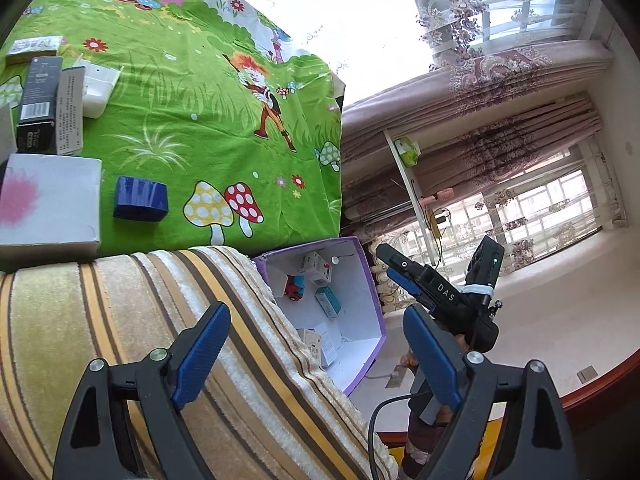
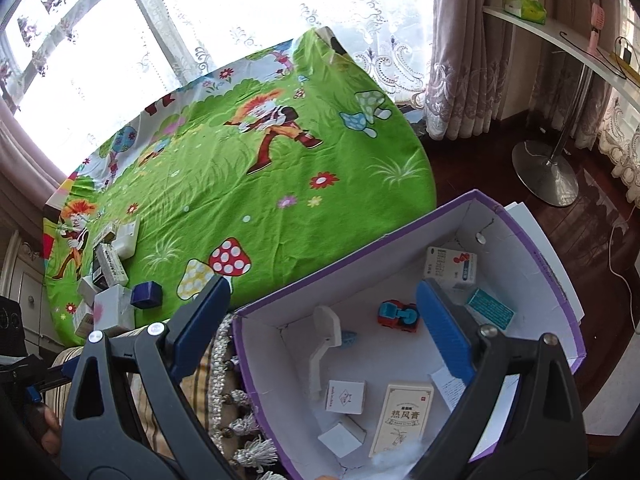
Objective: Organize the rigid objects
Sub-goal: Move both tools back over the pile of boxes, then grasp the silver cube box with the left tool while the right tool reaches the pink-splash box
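Purple cardboard walls with a white inside make up the box [image 2: 532, 240] that sits below my right gripper [image 2: 324, 332], whose fingers [image 2: 444, 332] stand spread wide with nothing between them. Inside the box I see a red and blue toy car [image 2: 400, 314], a tall cream carton with dark lettering [image 2: 402, 420], a small white cube box [image 2: 346, 397], a teal carton [image 2: 490, 309], a white carton with a red mark [image 2: 452, 266] and a bent white plastic piece [image 2: 326, 340] (I cannot tell what that one is). My left gripper [image 1: 316, 354] hangs over a striped beige cloth [image 1: 120, 320], its fingers [image 1: 200, 354] likewise released and empty. Beyond that cloth lies the green cartoon sheet [image 1: 208, 112], spread over the surface, and on it rest the things not yet sorted: a dark blue box [image 1: 140, 199], just beside it a large grey-white box with a pink blotch [image 1: 50, 204], and farther back a black carton [image 1: 38, 100], a grey printed carton [image 1: 71, 110] touching it, and a white adapter-like block [image 1: 98, 88]. From the left wrist view the right gripper [image 1: 394, 276] shows above the box's far side.
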{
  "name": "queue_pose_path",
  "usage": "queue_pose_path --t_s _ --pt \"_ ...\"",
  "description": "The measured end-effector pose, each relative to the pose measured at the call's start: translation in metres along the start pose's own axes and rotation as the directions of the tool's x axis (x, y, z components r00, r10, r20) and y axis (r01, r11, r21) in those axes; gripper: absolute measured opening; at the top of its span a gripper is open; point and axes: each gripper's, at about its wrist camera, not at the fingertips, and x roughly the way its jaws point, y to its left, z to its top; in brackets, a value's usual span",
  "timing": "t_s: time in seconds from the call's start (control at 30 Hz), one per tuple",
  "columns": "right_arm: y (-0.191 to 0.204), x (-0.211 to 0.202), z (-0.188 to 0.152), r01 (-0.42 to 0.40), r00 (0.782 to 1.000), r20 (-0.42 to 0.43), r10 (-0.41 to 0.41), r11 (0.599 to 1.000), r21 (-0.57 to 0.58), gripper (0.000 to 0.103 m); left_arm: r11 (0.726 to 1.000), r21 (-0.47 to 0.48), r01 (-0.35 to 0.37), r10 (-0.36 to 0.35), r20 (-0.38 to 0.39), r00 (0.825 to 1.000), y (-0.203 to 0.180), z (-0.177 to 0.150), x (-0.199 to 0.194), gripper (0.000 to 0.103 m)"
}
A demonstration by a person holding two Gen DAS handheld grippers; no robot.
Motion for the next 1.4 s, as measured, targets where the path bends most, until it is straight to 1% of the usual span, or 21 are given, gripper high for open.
queue_pose_path --t_s 0.2,0.47,0.57,0.77,0.9,1.0,1.13,1.23,1.4 --pt "0.044 0.003 -0.004 -0.042 0.999 -0.02 0.041 0.997 -0.072 0.095 0.999 -0.04 -0.014 0.017 0.088 0.996 0.022 0.006 -0.037 0.089" --pt "0.099 0.014 -0.011 -0.097 0.994 -0.066 0.088 0.984 -0.152 0.095 0.993 -0.11 -0.035 0.056 0.194 0.979 0.057 0.016 -0.085 0.089" --pt "0.117 0.02 -0.015 -0.114 0.991 -0.088 0.099 0.978 -0.177 0.095 0.991 -0.122 -0.049 0.075 0.22 0.973 0.067 0.02 -0.101 0.089" --pt "0.156 0.03 -0.023 -0.159 0.982 -0.133 0.131 0.96 -0.229 0.095 0.986 -0.131 -0.101 0.131 0.243 0.961 0.089 0.036 -0.128 0.089" --pt "0.186 0.038 -0.031 -0.189 0.975 -0.168 0.148 0.946 -0.262 0.095 0.979 -0.143 -0.145 0.177 0.25 0.952 0.108 0.051 -0.144 0.089" --pt "0.204 0.046 -0.036 -0.194 0.971 -0.187 0.145 0.941 -0.278 0.095 0.974 -0.143 -0.179 0.209 0.235 0.949 0.121 0.065 -0.148 0.089" --pt "0.23 0.056 -0.045 -0.208 0.965 -0.221 0.142 0.927 -0.313 0.095 0.963 -0.125 -0.239 0.261 0.213 0.942 0.138 0.087 -0.147 0.089" --pt "0.248 0.066 -0.052 -0.215 0.96 -0.246 0.134 0.916 -0.339 0.095 0.958 -0.099 -0.269 0.283 0.169 0.944 0.152 0.102 -0.137 0.089" --pt "0.266 0.082 -0.059 -0.202 0.956 -0.275 0.106 0.915 -0.35 0.095 0.96 -0.056 -0.275 0.28 0.099 0.955 0.172 0.116 -0.117 0.089"
